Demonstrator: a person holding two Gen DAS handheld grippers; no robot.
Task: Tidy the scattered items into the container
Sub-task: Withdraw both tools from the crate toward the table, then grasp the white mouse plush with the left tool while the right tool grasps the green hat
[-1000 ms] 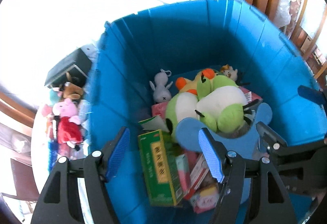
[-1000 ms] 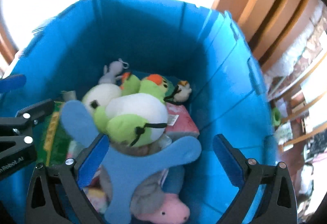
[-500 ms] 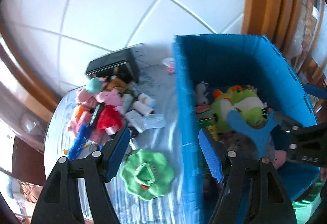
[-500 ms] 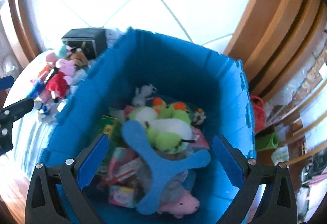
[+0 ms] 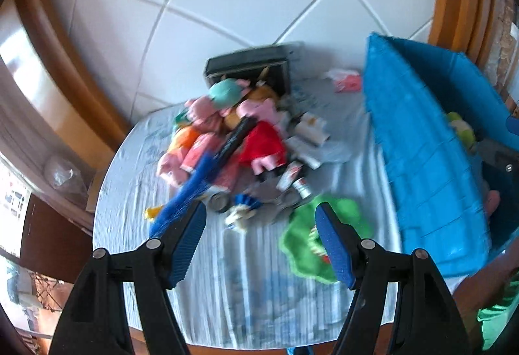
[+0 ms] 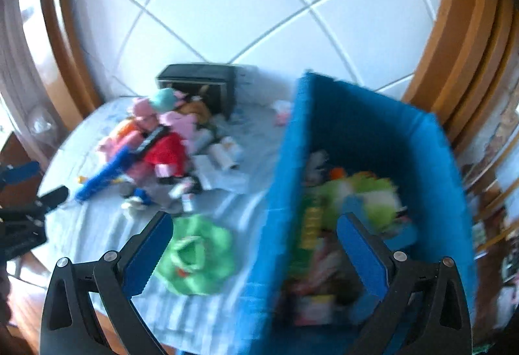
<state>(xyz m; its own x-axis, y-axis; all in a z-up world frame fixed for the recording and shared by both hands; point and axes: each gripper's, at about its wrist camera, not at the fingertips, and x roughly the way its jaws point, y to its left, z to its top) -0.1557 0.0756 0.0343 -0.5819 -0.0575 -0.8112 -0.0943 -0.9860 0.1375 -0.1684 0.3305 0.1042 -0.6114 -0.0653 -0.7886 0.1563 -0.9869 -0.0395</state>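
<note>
Both tongs are spread wide, nothing between the pads! Left tongs [image 5: 261,241] hang over the desk [image 5: 227,290], above the green plush [image 5: 311,241] beside the blue container [image 6: 373,128]. Right tongs [image 6: 253,251] straddle its near wall; the toy pile [image 5: 227,141] lies well apart.

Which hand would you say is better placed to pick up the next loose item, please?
Probably the left gripper: its open jaws face the toy pile and green plush. The right gripper, also open, straddles the blue container wall.
</note>
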